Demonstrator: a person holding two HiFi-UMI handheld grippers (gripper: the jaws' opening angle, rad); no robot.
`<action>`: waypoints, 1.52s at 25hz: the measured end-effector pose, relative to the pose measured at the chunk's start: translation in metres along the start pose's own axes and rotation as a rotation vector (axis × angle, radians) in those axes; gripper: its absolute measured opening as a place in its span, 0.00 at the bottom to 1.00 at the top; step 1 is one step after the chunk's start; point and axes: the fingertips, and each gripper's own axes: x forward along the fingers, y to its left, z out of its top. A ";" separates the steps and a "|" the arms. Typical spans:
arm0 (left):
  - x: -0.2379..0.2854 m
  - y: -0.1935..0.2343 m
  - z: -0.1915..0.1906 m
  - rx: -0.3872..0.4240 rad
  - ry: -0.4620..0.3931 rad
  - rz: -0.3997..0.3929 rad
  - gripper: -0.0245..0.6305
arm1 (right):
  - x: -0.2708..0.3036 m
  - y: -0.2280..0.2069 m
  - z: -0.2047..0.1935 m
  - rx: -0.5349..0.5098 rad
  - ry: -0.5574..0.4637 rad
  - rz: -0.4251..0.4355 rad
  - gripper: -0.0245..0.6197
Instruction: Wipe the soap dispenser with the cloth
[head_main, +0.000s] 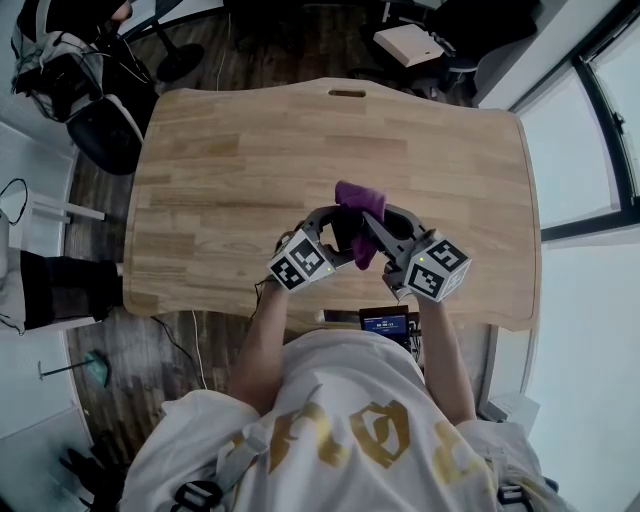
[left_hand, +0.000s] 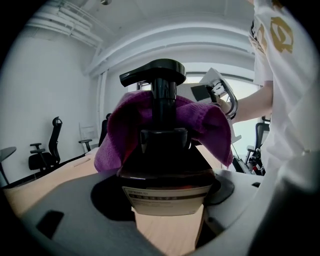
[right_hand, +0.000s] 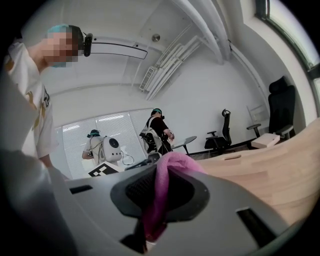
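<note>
A dark brown soap dispenser (left_hand: 167, 170) with a black pump head and a pale label sits between the jaws of my left gripper (left_hand: 167, 200), which is shut on its body. A purple cloth (left_hand: 205, 122) drapes over the bottle's shoulders behind the pump. My right gripper (right_hand: 157, 205) is shut on that cloth (right_hand: 162, 185), a fold pinched between its pads. In the head view both grippers (head_main: 305, 255) (head_main: 415, 262) meet above the table's near edge, with the cloth (head_main: 358, 215) bunched between them and the bottle mostly hidden.
The wooden table (head_main: 230, 170) stretches away bare beyond the grippers. Black office chairs (head_main: 95, 105) stand off its far left corner, and a window runs along the right. Two other people (right_hand: 155, 130) stand in the background of the right gripper view.
</note>
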 end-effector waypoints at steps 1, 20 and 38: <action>-0.001 0.003 -0.001 -0.009 0.000 0.012 0.58 | 0.000 0.002 -0.001 0.001 0.003 0.009 0.11; -0.015 0.033 -0.011 -0.106 -0.003 0.115 0.58 | 0.013 0.057 -0.032 -0.073 0.167 0.214 0.11; -0.017 0.026 0.007 -0.059 -0.055 0.067 0.58 | -0.003 0.022 -0.019 -0.134 0.134 0.044 0.12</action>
